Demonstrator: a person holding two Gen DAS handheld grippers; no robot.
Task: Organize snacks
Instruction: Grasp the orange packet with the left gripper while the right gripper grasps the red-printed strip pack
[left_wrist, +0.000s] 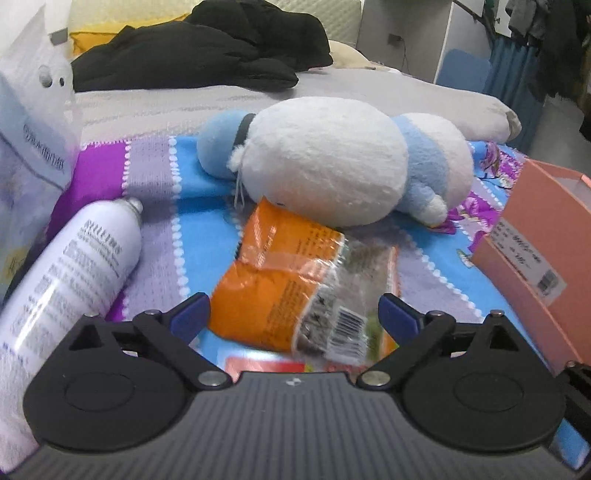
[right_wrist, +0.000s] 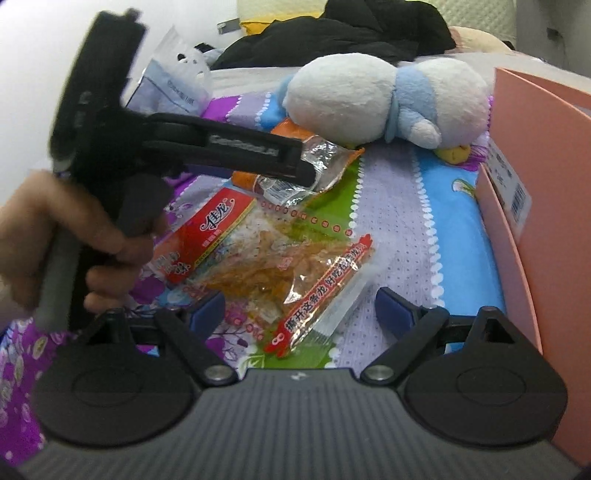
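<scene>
An orange snack packet (left_wrist: 280, 280) with a clear end lies on the patterned blanket (left_wrist: 207, 236), its far end tucked under a plush toy. My left gripper (left_wrist: 293, 306) is open, with its blue pads on either side of the packet's near end and not pressing it. In the right wrist view a red-and-clear snack packet (right_wrist: 266, 266) lies flat in front of my right gripper (right_wrist: 301, 304), which is open with the packet's near end between its fingers. In that view a hand (right_wrist: 55, 240) holds the left gripper (right_wrist: 306, 162) over the orange packet (right_wrist: 291, 133).
A white and blue plush toy (left_wrist: 332, 158) lies behind the packets. An open pink box (left_wrist: 535, 236) stands on the right. To the left lie a white spray bottle (left_wrist: 74, 266) and a clear plastic bag (left_wrist: 33, 122). Black clothing (left_wrist: 203, 48) is piled at the back.
</scene>
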